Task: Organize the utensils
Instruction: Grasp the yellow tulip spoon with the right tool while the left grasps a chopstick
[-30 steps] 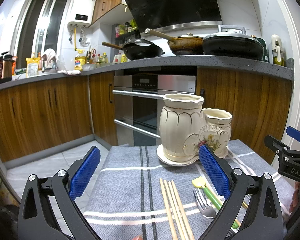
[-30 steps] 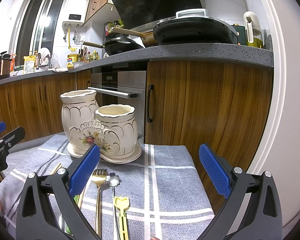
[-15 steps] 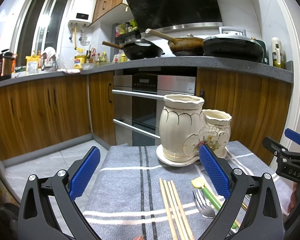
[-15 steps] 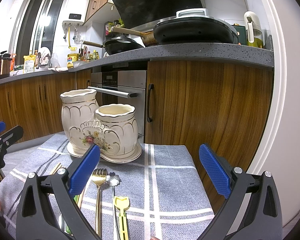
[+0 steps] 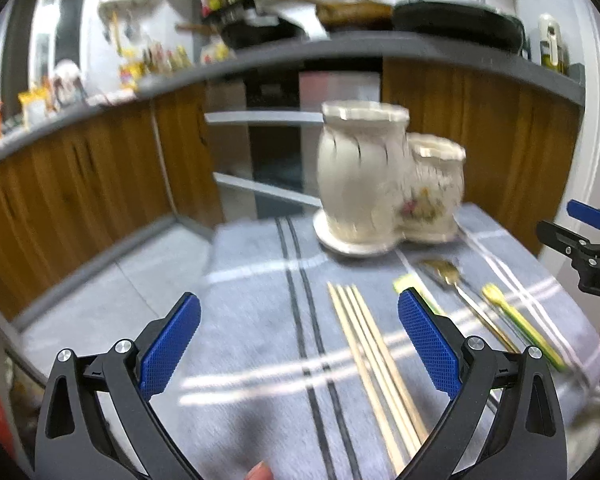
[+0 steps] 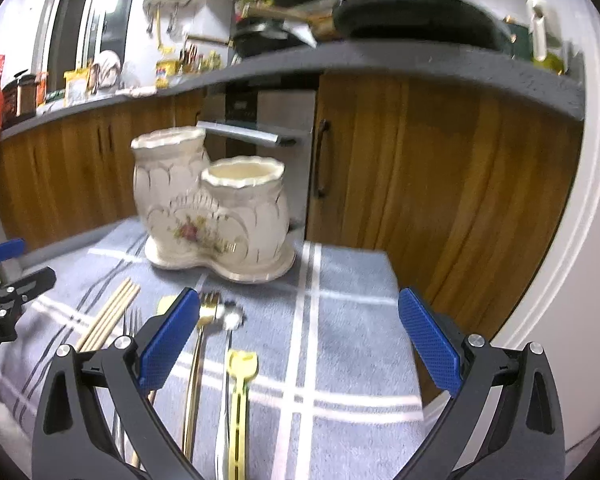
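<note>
Chopsticks flat on striped cloth, 6 o'clock of ceramic holder | left gripper spread, empty | right gripper spread, empty, above gold fork

Wooden cabinets ahead of the jaws, steel oven between them, dark countertop above, window far left, white wall right.

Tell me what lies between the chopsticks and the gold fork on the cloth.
In the right wrist view, a silver fork and a pale yellow-green utensil tip lie between chopsticks and gold fork.
</note>
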The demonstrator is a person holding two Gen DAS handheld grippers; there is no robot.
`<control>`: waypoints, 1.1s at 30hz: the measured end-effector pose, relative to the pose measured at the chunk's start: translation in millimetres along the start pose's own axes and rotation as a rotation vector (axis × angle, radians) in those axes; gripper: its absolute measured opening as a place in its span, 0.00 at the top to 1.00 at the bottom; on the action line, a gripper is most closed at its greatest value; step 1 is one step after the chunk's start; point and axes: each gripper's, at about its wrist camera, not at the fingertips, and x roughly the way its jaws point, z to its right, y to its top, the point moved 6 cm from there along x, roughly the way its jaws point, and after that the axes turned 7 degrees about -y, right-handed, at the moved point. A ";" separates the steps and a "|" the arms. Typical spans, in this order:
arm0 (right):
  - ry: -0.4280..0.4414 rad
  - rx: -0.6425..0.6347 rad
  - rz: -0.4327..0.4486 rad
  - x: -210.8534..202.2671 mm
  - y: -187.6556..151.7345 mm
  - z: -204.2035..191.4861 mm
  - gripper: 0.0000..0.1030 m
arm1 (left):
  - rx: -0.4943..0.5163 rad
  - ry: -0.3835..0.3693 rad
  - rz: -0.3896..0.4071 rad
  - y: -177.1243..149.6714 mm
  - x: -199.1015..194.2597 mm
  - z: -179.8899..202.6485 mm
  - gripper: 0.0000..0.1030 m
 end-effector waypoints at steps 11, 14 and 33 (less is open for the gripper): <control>0.050 -0.167 -0.172 13.0 -37.1 -13.2 0.05 | -0.003 -0.041 -0.166 -24.8 15.6 -14.8 0.07; 0.065 -0.192 -0.197 14.9 -40.5 -17.1 0.06 | 0.018 -0.044 -0.203 -31.1 20.6 -13.8 0.11; 0.105 -0.262 -0.272 22.7 -56.3 -28.0 0.67 | 0.052 -0.135 -0.262 -40.6 22.6 7.0 0.60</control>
